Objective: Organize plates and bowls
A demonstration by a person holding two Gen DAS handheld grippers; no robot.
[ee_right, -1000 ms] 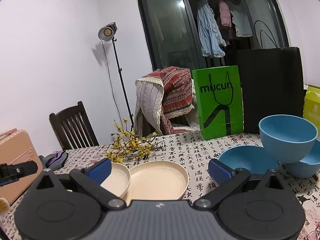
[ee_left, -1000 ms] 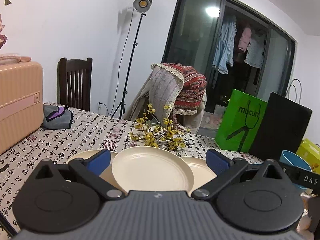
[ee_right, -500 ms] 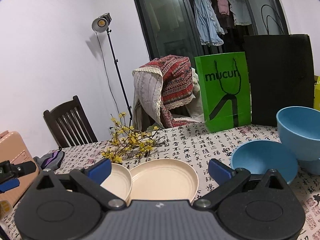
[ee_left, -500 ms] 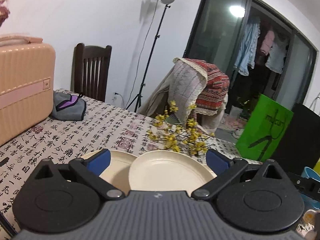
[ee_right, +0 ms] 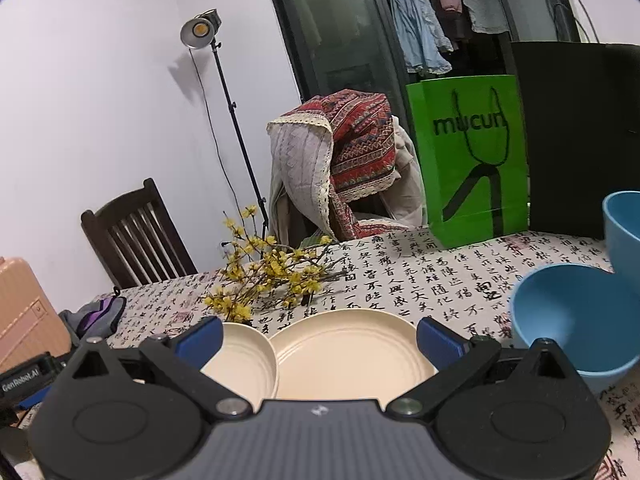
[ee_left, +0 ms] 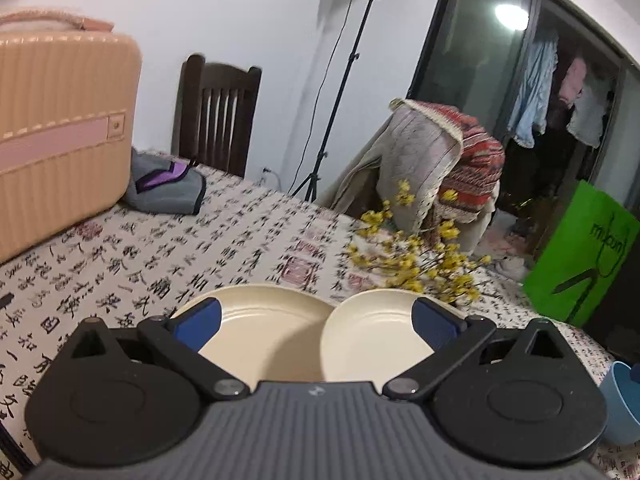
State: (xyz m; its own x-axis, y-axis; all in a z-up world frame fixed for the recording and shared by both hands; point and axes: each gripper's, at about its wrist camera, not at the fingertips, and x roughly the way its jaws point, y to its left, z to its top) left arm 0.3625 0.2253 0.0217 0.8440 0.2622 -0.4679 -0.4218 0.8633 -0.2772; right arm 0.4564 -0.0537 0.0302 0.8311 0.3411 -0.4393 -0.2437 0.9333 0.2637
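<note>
In the left wrist view, the left gripper [ee_left: 316,322] has its jaws wide apart, holding nothing. Two cream plates [ee_left: 260,332] sit between them, maybe overlapping.

In the right wrist view, the right gripper [ee_right: 320,336] is also spread wide over both plates, with a blue bowl [ee_right: 568,320] just outside its right jaw.

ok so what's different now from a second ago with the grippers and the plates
Both views have swung. The left gripper turned left, bringing the suitcase closer. The right gripper eased toward the cream plates and blue bowls. Nothing was gripped or released: both jaws stay wide open, and the dishes rest where they were.
</note>
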